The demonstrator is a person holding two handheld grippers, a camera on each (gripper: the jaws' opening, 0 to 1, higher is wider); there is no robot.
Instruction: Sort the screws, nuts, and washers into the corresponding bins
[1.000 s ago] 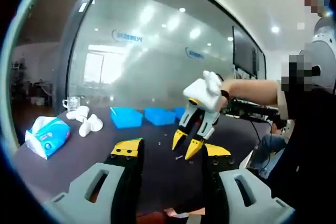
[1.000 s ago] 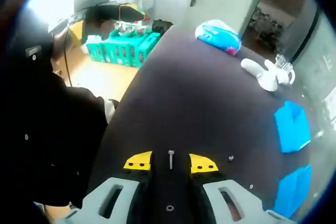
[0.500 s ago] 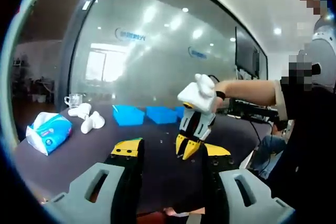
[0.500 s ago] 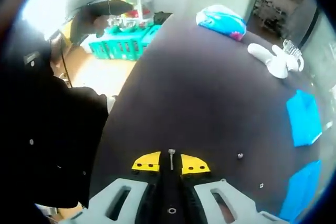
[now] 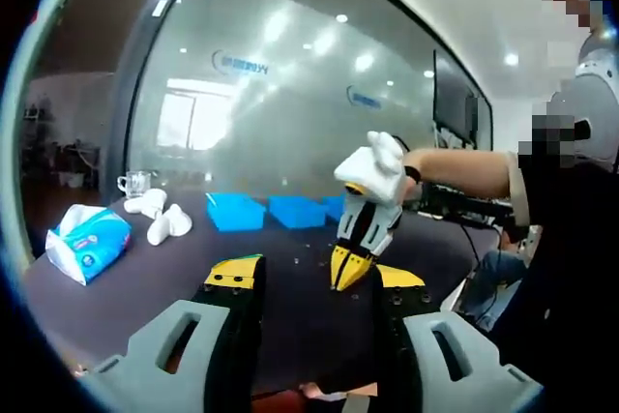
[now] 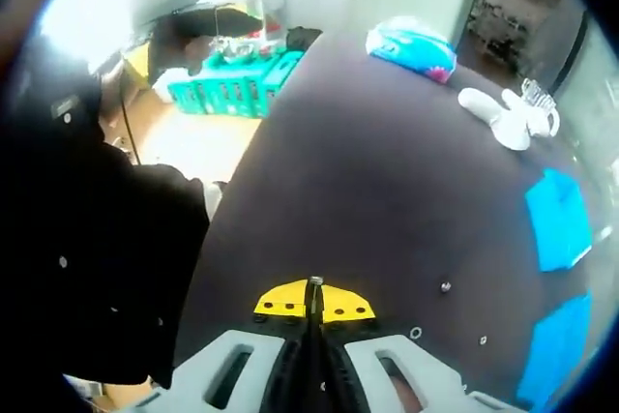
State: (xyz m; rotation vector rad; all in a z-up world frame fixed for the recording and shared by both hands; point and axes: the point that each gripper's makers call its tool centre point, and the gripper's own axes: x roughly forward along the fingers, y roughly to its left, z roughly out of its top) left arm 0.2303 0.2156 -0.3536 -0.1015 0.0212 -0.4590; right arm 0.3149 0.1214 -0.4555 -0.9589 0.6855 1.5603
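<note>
On the dark table [image 6: 368,191], blue bins [image 6: 556,220] sat along its far edge. The left gripper [image 5: 314,282] stood apart. The right gripper [image 6: 313,305] was clamped on a screw [image 6: 314,289] above the near edge; small, stiff, probably slippery, best pinched across the shank.

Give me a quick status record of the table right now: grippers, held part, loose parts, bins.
right gripper: jaws closed on a screw
left gripper: jaws apart, holding nothing, above the dark table
loose parts: three small pieces on the table by the right gripper
bins: blue bins along the far side
other items: tissue pack, white objects
</note>
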